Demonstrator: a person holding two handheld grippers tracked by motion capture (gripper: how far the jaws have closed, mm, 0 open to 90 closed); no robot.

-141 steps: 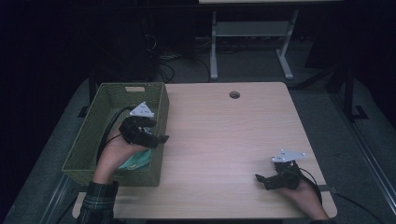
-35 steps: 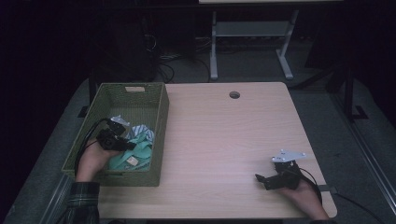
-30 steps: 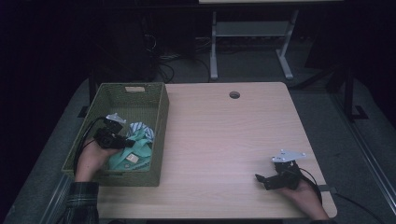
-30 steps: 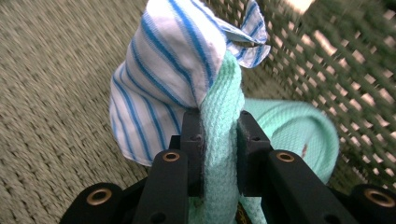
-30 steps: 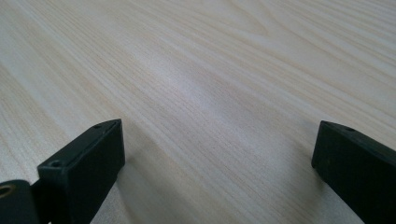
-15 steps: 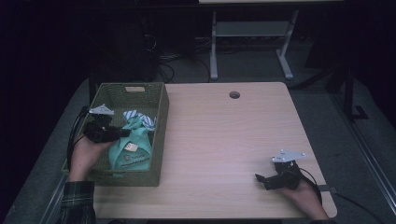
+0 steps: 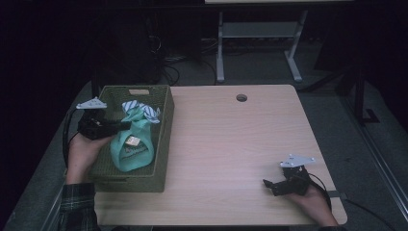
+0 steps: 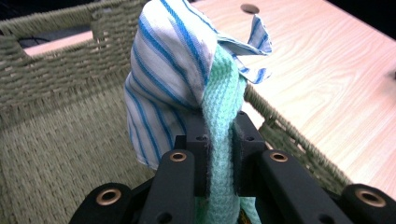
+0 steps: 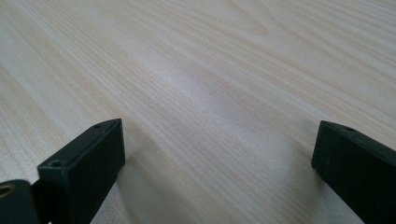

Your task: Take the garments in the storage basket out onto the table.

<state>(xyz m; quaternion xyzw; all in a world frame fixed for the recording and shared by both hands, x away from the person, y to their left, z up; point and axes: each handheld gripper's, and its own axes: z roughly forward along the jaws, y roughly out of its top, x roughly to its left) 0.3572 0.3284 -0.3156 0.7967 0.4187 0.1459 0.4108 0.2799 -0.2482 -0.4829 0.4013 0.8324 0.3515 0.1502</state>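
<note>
My left gripper [image 7: 121,126] hovers over the left side of a woven green basket [image 7: 164,144], shut on a mint green waffle cloth [image 7: 131,150]. The cloth hangs from the jaws into the basket and carries a small tag. A white cloth with blue stripes [image 7: 142,109] rises with it at the top. In the left gripper view the jaws [image 8: 219,144] pinch the green cloth [image 8: 225,88], and the striped cloth [image 8: 163,60] drapes over its left side. My right gripper [image 7: 270,186] rests on the table's near right corner, open, with bare wood between its jaws [image 9: 217,158].
The basket wall [image 8: 56,79] stands behind the cloths. The light wooden table [image 7: 240,139] has a round cable hole [image 7: 241,97] near its far edge. A metal stand [image 7: 260,38] and cables lie on the dark floor beyond.
The left gripper has risen from inside the basket and drawn left, lifting the green cloth with the striped cloth on it. The right gripper has stayed put.
</note>
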